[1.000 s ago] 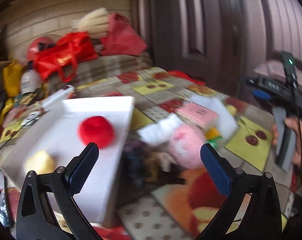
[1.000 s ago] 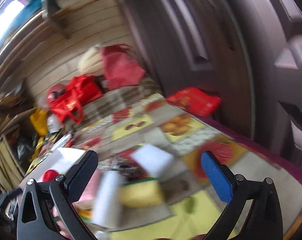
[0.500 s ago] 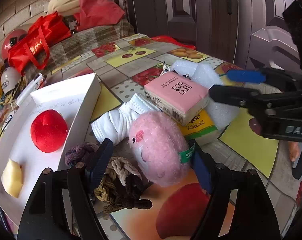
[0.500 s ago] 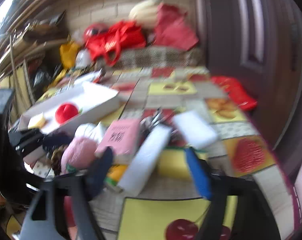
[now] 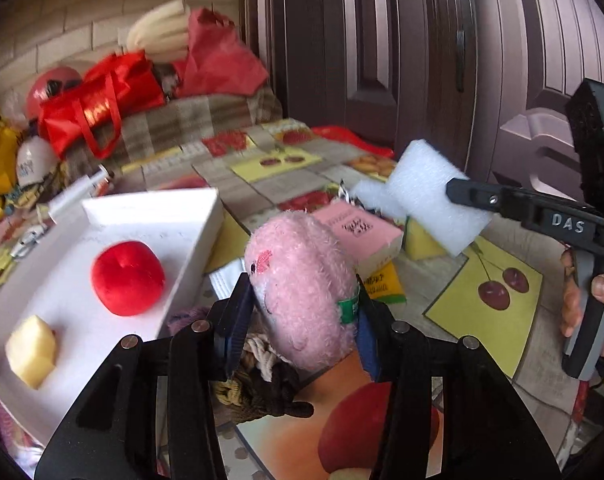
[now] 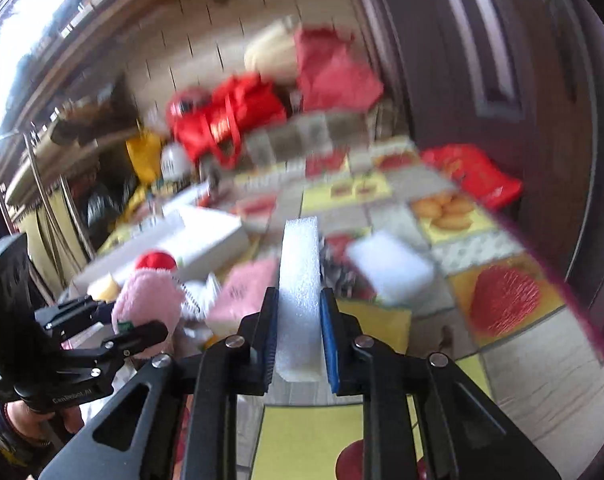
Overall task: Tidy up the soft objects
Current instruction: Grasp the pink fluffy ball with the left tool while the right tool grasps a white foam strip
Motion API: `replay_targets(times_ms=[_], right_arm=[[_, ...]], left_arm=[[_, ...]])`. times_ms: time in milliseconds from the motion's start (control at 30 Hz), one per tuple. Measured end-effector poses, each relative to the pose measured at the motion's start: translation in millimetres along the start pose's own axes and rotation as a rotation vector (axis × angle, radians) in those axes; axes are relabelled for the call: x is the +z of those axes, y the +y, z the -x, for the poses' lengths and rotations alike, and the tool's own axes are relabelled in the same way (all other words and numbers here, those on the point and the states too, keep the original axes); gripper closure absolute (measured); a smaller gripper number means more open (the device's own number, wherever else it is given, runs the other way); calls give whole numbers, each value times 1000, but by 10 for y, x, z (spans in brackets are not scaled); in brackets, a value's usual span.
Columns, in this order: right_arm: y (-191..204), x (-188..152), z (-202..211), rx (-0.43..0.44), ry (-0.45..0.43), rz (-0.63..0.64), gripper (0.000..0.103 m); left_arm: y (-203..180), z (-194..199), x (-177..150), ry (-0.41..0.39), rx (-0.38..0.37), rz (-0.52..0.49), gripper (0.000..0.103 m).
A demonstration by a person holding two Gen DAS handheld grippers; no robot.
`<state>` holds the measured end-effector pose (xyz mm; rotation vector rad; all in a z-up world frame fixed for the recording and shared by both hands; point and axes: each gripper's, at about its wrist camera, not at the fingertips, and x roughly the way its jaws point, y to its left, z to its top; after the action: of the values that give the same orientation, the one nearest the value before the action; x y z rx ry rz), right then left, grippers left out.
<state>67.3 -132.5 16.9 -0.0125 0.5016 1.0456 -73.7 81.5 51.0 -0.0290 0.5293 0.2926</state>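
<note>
Our left claw (image 5: pixel 302 320) grips the pink plush toy (image 5: pixel 302 288) beside the white tray (image 5: pixel 206 236), while our right claw (image 6: pixel 300 336) clamps a white foam block (image 6: pixel 300 280).

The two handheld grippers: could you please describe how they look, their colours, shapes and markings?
Both grippers are black frames of angular linkage arms with silver round pivot bolts. The left gripper and right gripper carry fingers faced with ribbed blue pads. White letters "DAS" mark the right one's side, above a grey and black pistol handle; a green light glows on its top block. No cables are visible.
</note>
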Motion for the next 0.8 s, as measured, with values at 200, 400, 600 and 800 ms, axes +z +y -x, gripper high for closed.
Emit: replay_targets(times_ms=[200, 400, 600, 800], right_arm=[[196, -14, 289, -16, -176, 79, 84], [331, 26, 166, 22, -168, 76, 84], [544, 10, 74, 52, -157, 128, 84], [727, -4, -23, 83, -145, 164, 84]], left_arm=[[80, 211, -15, -101, 62, 40, 57], [176, 293, -26, -135, 118, 53, 57], [298, 347, -53, -158, 156, 70, 57], [408, 422, -94, -177, 211, 69, 57]])
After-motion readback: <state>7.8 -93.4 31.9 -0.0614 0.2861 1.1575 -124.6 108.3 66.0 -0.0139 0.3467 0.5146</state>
